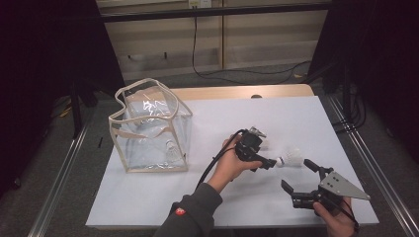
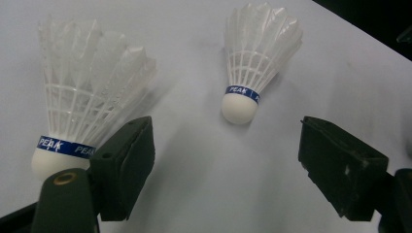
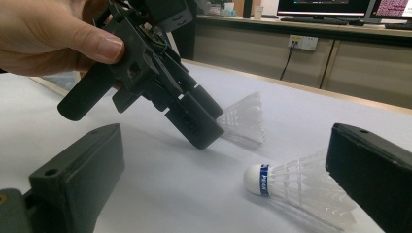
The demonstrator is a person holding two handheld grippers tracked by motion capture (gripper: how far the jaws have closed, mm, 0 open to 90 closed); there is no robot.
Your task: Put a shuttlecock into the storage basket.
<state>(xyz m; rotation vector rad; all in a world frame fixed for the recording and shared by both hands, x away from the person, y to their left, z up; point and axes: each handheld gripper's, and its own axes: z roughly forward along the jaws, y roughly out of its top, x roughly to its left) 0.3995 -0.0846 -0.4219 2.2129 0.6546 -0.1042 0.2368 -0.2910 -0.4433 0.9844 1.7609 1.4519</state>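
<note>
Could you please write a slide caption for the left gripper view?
Open left gripper over the white table, facing two shuttlecocks: one beside its jaw, another farther off.

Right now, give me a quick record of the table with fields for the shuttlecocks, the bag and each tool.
Near shuttlecock: white feathered shuttlecock with blue band, lying on the white table, between the left tool's open jaws but not touched.
Second shuttlecock: another white feathered shuttlecock, beside the left tool's jaw.
Bag: clear plastic bag with beige trim, standing open at the table's left; one shuttlecock seems to be inside.
Left tool: open, at the shuttlecocks.
Right tool: open, holding nothing.
</note>
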